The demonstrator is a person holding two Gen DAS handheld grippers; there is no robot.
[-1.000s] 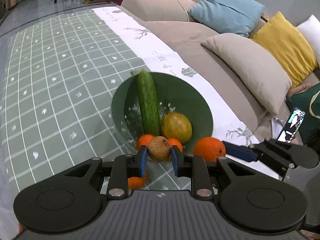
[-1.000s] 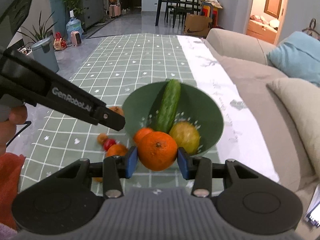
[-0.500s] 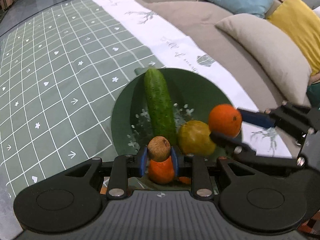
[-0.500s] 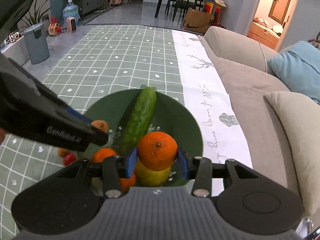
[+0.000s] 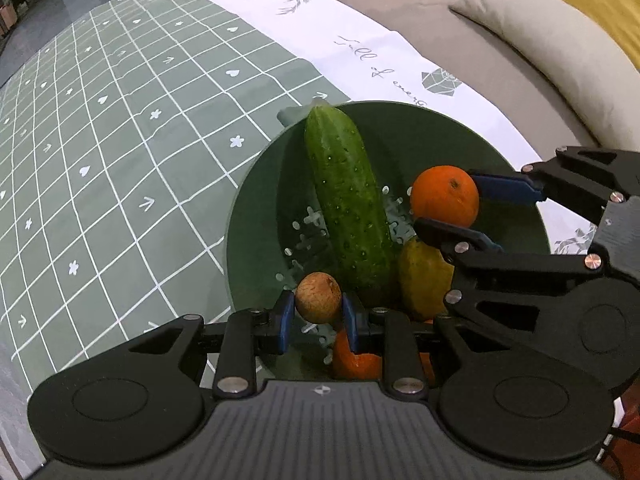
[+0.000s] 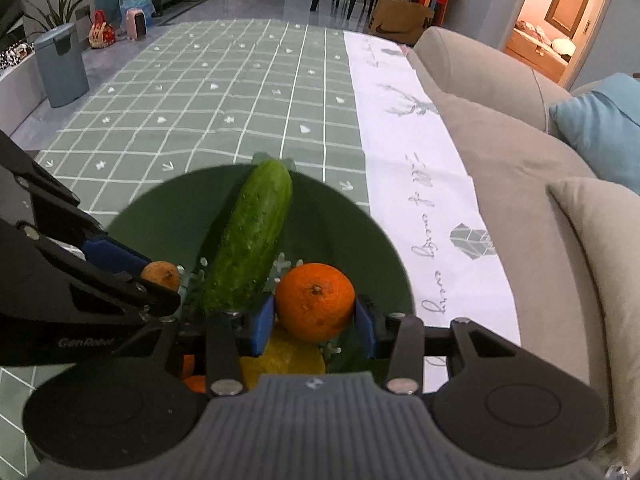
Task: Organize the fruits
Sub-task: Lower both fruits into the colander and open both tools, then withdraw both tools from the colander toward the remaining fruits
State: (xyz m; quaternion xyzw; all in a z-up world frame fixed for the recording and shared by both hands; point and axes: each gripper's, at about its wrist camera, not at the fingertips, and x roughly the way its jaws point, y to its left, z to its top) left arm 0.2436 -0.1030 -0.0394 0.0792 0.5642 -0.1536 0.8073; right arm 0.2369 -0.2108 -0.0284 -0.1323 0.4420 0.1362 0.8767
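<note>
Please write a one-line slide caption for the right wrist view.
Right gripper holds an orange above the green bowl beside a cucumber.

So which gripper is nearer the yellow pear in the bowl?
Right. The right gripper, shut on the orange, hangs directly over the pear; the left gripper, holding the small brown fruit, sits across the cucumber.

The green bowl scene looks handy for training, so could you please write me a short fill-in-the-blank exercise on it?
1. The right gripper is shut on an ____.
2. The left gripper is shut on a small ____ fruit.
3. The long cucumber lies in the green ____.
4. Both grippers are held over the ____.

Missing words: orange; brown; bowl; bowl
</note>
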